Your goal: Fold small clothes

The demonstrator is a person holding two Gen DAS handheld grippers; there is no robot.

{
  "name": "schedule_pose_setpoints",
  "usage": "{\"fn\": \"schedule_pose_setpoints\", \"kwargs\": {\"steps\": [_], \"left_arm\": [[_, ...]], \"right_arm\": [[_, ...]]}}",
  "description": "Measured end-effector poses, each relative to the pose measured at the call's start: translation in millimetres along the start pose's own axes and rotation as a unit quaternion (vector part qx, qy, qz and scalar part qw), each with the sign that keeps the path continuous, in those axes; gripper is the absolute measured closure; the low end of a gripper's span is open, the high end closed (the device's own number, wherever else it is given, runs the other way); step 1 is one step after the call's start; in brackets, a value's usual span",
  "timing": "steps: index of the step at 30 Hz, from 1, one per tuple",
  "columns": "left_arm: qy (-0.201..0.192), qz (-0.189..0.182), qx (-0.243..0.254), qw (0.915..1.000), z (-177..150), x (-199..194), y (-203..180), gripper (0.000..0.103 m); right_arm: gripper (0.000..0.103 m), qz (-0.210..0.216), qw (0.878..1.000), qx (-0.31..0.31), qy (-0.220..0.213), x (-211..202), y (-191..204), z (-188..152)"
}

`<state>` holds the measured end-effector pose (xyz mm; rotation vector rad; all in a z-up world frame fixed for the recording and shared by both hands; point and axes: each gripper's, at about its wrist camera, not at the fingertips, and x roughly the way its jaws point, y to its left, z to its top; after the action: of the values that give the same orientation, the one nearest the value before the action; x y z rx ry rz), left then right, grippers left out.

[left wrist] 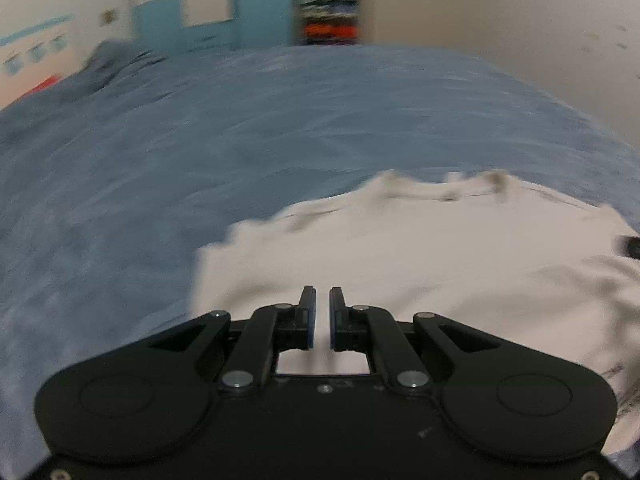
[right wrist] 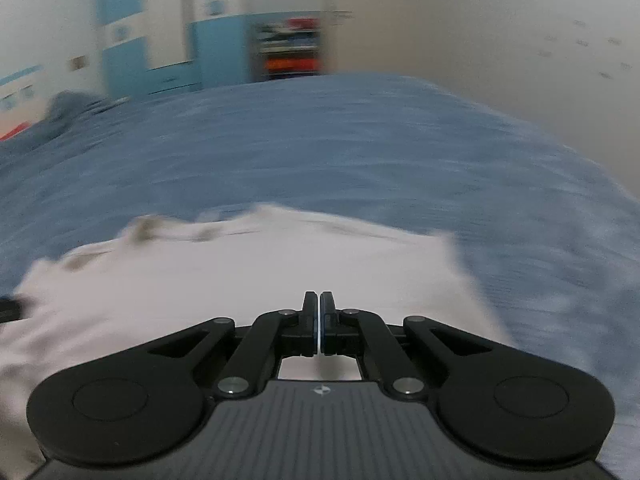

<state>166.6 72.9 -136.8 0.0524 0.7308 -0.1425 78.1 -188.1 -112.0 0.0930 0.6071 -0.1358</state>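
- Left wrist view: the left gripper point(left wrist: 322, 300) hovers over a white garment point(left wrist: 420, 264) spread on a blue bedspread point(left wrist: 240, 140), its fingers set a narrow gap apart, with nothing seen between them.
- Right wrist view: the right gripper point(right wrist: 319, 306) sits above the same white garment point(right wrist: 240, 272), fingers pressed together; whether cloth is pinched cannot be told.
- Both frames are motion-blurred; a blue wardrobe point(right wrist: 208, 40) and shelves of folded clothes point(right wrist: 290, 50) stand beyond the bedspread point(right wrist: 340, 140).

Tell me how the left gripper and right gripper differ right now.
The left gripper shows a narrow gap between its fingers; the right gripper is pressed shut. The left sits at the white garment's left edge, the right near its right edge. Both are black and above the garment on the blue bedspread.
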Motion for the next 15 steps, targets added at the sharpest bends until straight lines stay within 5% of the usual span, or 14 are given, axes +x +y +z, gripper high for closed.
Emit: {"fn": "schedule_pose_setpoints", "kwargs": {"steps": [4, 8, 15], "left_arm": [[-0.005, -0.029, 0.04, 0.9988, 4, 23, -41, 0.097], [0.014, -0.036, -0.001, 0.9993, 5, 42, -44, 0.094], [0.031, 0.04, 0.019, 0.9985, -3, 61, -40, 0.089]], "right_arm": [[0.103, 0.034, 0.997, -0.063, 0.021, 20, 61, -1], [0.101, 0.058, 0.995, -0.067, 0.043, 32, 78, -3], [0.101, 0.055, 0.994, -0.066, 0.066, 49, 78, -11]]}}
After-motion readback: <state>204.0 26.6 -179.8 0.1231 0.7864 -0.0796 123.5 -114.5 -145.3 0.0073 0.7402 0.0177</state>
